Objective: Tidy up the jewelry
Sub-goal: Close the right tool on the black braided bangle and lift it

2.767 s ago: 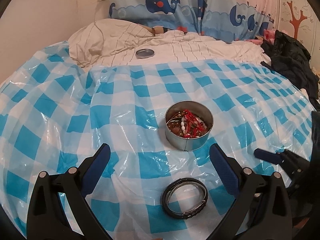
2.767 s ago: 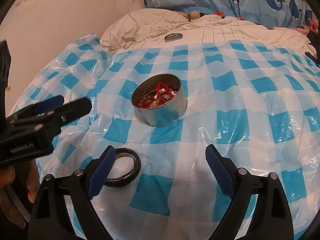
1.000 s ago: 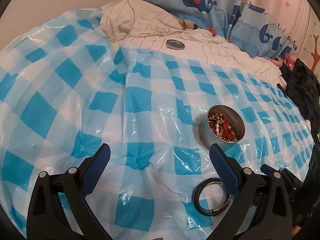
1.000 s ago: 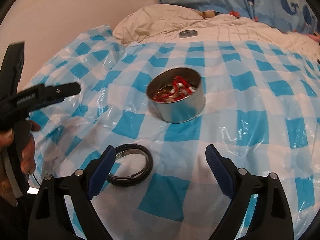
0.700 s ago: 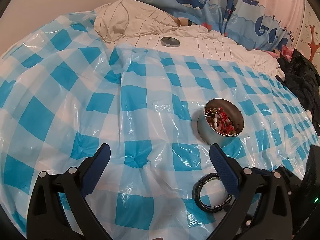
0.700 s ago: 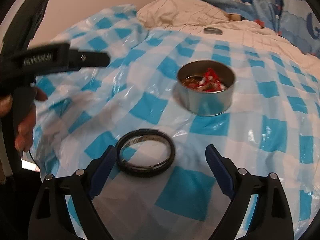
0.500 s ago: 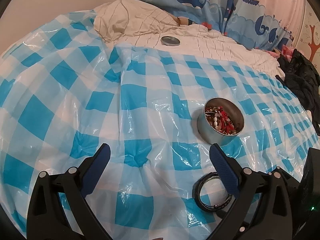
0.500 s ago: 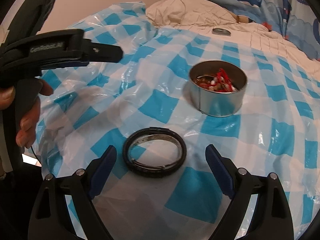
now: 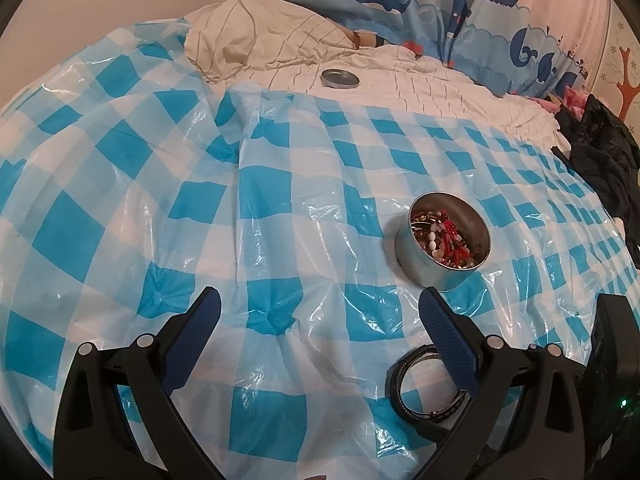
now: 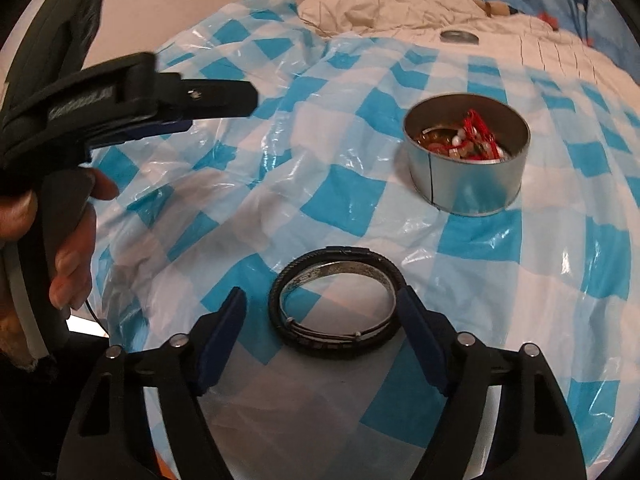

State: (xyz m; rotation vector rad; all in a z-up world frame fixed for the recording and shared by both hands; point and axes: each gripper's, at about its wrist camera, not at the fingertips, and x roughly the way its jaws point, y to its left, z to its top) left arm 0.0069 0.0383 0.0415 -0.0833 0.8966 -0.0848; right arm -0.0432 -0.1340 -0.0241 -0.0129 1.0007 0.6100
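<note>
Mostly done, one piece left. Round tin (image 10: pixel 466 160) already holds red and white beads, sits on blue checked plastic sheet (image 10: pixel 320 184) at 1 o'clock from right gripper (image 10: pixel 322 322). Black bracelet (image 10: pixel 336 306) lies flat on sheet, outside tin. Right gripper wide open, one blue finger each side of bracelet, nothing held; touching or not, cannot tell. Left gripper (image 9: pixel 320 330) also wide open, empty, bracelet at its 4 o'clock. Tin lid (image 9: pixel 339 78) far off at 12 o'clock on white bedding. Left to do, I think: grab bracelet, drop in tin, maybe put lid on.
</note>
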